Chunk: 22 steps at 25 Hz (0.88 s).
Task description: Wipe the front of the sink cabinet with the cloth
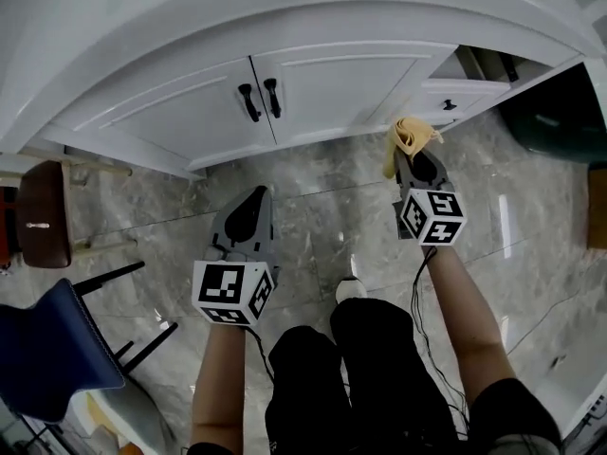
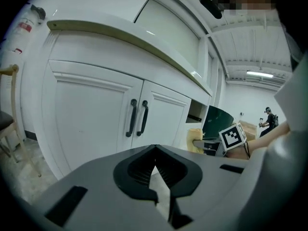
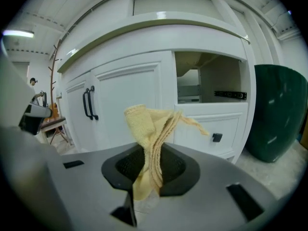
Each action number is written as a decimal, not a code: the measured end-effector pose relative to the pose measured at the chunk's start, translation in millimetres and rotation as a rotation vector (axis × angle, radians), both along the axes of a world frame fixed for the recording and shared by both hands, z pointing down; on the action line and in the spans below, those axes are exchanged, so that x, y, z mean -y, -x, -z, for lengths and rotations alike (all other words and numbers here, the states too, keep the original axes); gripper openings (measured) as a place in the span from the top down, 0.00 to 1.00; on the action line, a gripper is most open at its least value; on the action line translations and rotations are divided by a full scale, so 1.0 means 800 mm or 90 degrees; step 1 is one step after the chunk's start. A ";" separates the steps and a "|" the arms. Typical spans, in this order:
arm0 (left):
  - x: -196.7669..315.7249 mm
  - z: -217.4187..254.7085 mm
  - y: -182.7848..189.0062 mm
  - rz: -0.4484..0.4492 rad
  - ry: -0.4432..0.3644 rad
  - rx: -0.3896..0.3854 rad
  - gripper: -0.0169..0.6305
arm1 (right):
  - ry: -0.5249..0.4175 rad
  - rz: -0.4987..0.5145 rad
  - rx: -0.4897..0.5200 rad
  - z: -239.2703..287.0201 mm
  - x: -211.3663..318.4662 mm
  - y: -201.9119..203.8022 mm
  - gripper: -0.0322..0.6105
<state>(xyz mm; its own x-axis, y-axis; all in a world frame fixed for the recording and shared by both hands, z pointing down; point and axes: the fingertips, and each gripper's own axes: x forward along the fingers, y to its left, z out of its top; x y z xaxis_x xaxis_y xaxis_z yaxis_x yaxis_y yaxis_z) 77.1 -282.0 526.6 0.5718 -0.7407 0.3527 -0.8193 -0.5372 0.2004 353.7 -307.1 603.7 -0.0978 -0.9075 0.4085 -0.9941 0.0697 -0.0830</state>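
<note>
Fingers of the right gripper [image 3: 153,153] pinched the crumpled yellow terry cloth [image 3: 144,124], near but apart from the white panelled sink cabinet [image 3: 125,95]; those of the left gripper [image 2: 155,153] were pressed together, empty; wiping seemingly had not yet begun.

Right gripper [image 3: 147,174] jaws clamped on folded yellow terry cloth [image 3: 151,138], facing white panelled sink cabinet [image 3: 130,100].

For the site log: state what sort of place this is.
Likely a bathroom-style vanity set up inside a larger hall: a white sink cabinet with black door handles, a glossy marble-look floor, and, in the left gripper view, a high ceiling with strip lights.
</note>
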 end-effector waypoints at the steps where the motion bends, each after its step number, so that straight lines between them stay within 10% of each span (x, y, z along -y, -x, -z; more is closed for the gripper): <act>1: -0.004 0.014 -0.006 -0.002 0.008 -0.001 0.95 | 0.001 0.005 -0.001 0.019 -0.003 -0.002 0.82; 22: -0.081 0.359 -0.104 -0.003 0.042 0.038 0.95 | 0.072 -0.004 0.056 0.331 -0.092 -0.041 0.82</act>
